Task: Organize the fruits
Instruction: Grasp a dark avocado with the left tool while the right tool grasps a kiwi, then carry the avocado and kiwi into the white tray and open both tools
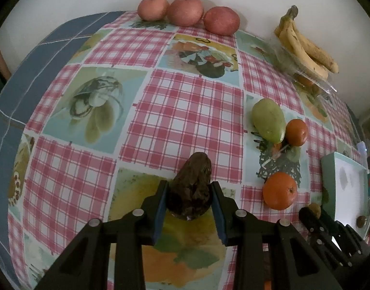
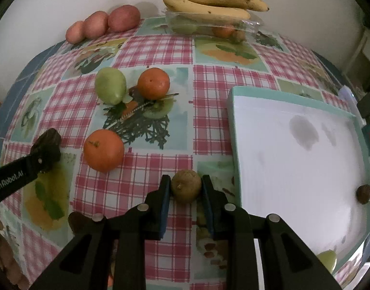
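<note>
My left gripper [image 1: 190, 191] is shut on a dark, wrinkled avocado [image 1: 192, 181] that rests on the checked tablecloth; in the right wrist view the same avocado [image 2: 48, 142] shows at the left. My right gripper [image 2: 185, 188] is shut on a small round brown fruit [image 2: 186, 185], just left of a white board with a teal rim [image 2: 235, 130]. Two oranges [image 2: 104, 149] [image 2: 153, 83] and a green mango [image 2: 110, 85] lie between the two grippers. Three red apples [image 1: 187, 12] line the far edge.
A bunch of bananas [image 2: 209, 3] lies on a clear plastic box [image 2: 250, 25] holding more fruit at the back wall. A small brown fruit [image 2: 363, 194] sits on the board's right side. A green fruit [image 2: 327, 261] shows at the lower right.
</note>
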